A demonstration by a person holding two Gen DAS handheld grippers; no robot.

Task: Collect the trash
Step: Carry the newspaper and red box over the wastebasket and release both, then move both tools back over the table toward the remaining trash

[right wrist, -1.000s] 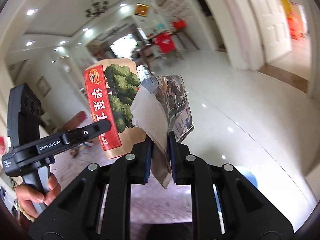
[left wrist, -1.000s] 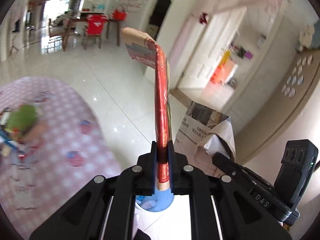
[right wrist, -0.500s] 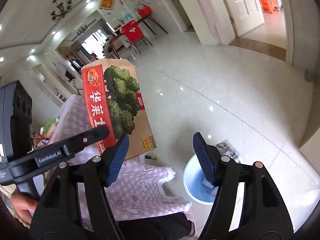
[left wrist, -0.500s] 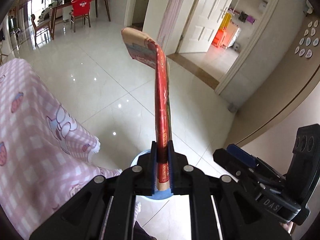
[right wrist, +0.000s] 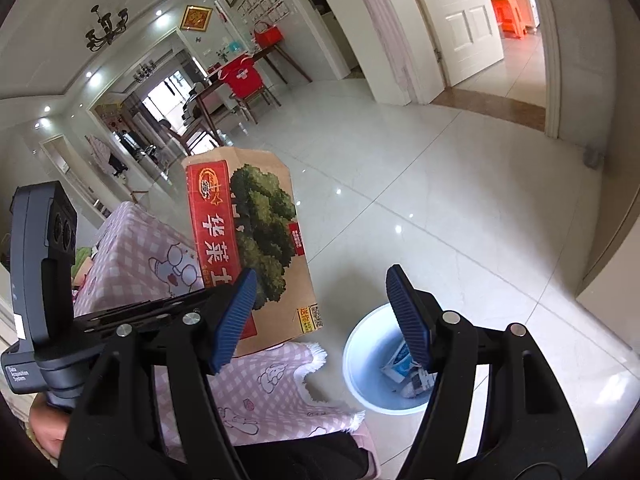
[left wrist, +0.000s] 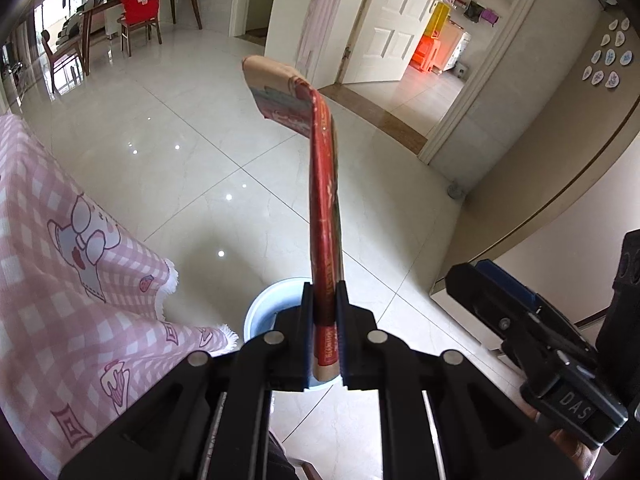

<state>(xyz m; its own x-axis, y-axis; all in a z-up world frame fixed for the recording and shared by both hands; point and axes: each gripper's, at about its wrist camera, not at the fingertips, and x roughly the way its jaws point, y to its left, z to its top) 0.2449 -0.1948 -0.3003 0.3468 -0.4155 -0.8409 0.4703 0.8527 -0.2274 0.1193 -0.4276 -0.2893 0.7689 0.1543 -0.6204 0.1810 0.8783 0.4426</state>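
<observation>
Above the blue bin [right wrist: 362,364], the right hand-held gripper [right wrist: 320,316] has released its paper; the left hand-held gripper [left wrist: 325,320] still grasps the flattened carton [left wrist: 324,200], due next.

1. Setting: a home, open living and dining area; glossy tiled floor [left wrist: 192,152]; chandelier [right wrist: 106,32]; framed pictures [right wrist: 196,18].
2. Dining table [right wrist: 224,80], red-covered chair [left wrist: 140,4]; white panelled door [left wrist: 394,20]; pink checked tablecloth [left wrist: 52,280].

Left tongs [left wrist: 325,322] clamped on flattened red carton [left wrist: 325,216] above pale blue bin [left wrist: 260,312].
</observation>
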